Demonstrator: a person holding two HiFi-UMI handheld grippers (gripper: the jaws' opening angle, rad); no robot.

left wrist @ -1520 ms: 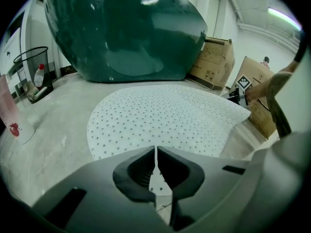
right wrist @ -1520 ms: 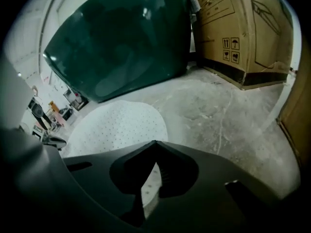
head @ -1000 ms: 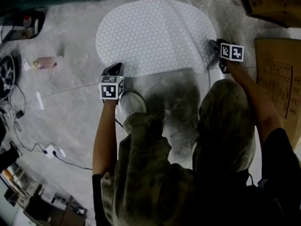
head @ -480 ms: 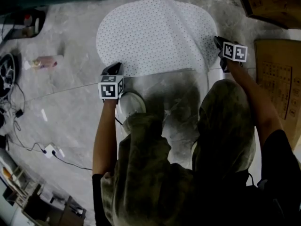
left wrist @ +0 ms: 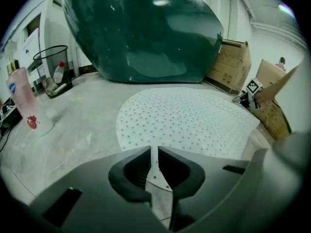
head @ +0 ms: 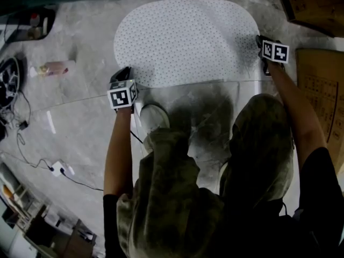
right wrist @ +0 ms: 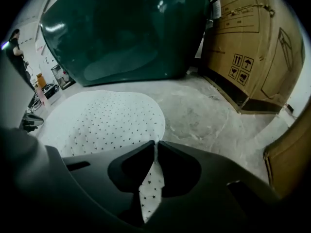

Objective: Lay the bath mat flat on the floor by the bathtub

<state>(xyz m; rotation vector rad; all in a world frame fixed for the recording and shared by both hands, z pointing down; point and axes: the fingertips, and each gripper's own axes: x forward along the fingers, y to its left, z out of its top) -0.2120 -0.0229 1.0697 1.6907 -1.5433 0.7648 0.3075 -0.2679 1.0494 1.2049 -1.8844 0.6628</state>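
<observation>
The white dotted bath mat (head: 188, 39) lies spread as a wide oval on the concrete floor, just in front of the dark green bathtub (left wrist: 146, 28). My left gripper (head: 122, 73) is shut on the mat's near left edge, and a strip of it shows between the jaws (left wrist: 154, 152). At the right end, my right gripper (head: 262, 43) is shut on the mat's edge; its jaws have just been closing and a dotted flap sits pinched between them (right wrist: 155, 147). The mat (right wrist: 102, 118) stretches away to the left of that gripper.
Cardboard boxes (head: 317, 90) stand along the right, close to the right gripper. A pink bottle (head: 51, 69) lies on the floor to the left, near a wire bin (left wrist: 51, 62). Cables and a white power strip (head: 60, 171) trail at lower left. The person's shoe (head: 153, 117) is behind the mat.
The right gripper has moved right and farther away, drawing the mat's folded right part out, so the mat now lies wider. The left gripper has shifted slightly left.
</observation>
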